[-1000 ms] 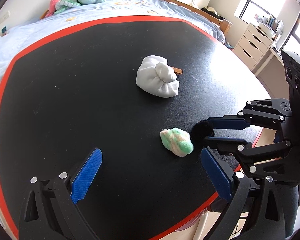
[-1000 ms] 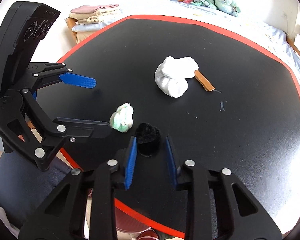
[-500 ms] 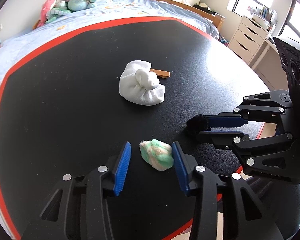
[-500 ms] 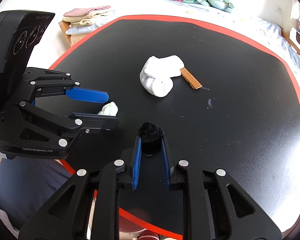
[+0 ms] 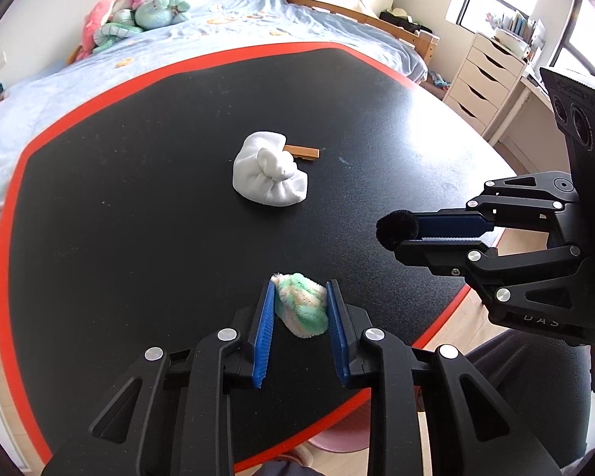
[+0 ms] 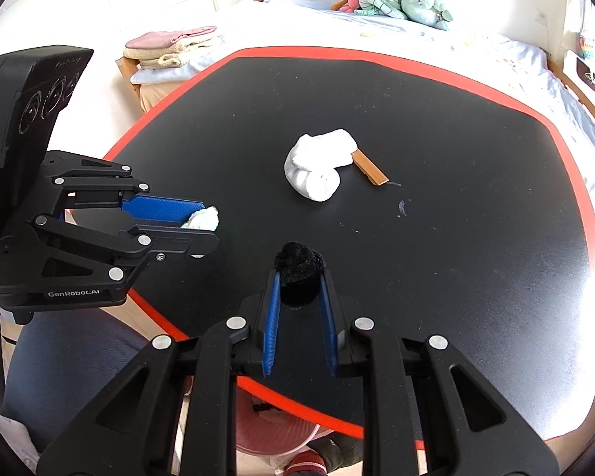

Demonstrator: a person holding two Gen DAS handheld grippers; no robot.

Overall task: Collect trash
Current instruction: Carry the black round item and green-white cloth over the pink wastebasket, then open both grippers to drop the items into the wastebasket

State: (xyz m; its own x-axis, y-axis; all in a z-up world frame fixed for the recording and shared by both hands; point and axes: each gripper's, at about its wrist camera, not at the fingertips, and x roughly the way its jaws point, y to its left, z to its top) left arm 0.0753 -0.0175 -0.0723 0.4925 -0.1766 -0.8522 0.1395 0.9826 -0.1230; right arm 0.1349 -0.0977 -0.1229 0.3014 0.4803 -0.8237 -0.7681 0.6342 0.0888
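The left gripper (image 5: 300, 303) is clamped on a green-and-white fluffy wad (image 5: 302, 304) near the table's (image 5: 139, 182) red front edge. Just to its right, the right gripper (image 6: 299, 281) pinches a black fuzzy ball (image 6: 299, 267) between its blue pads (image 6: 273, 313). Farther out at mid-table lies a white balled sock (image 5: 269, 174), touching a small wooden strip (image 5: 305, 152). A pink bin (image 6: 273, 432) shows below the table edge.
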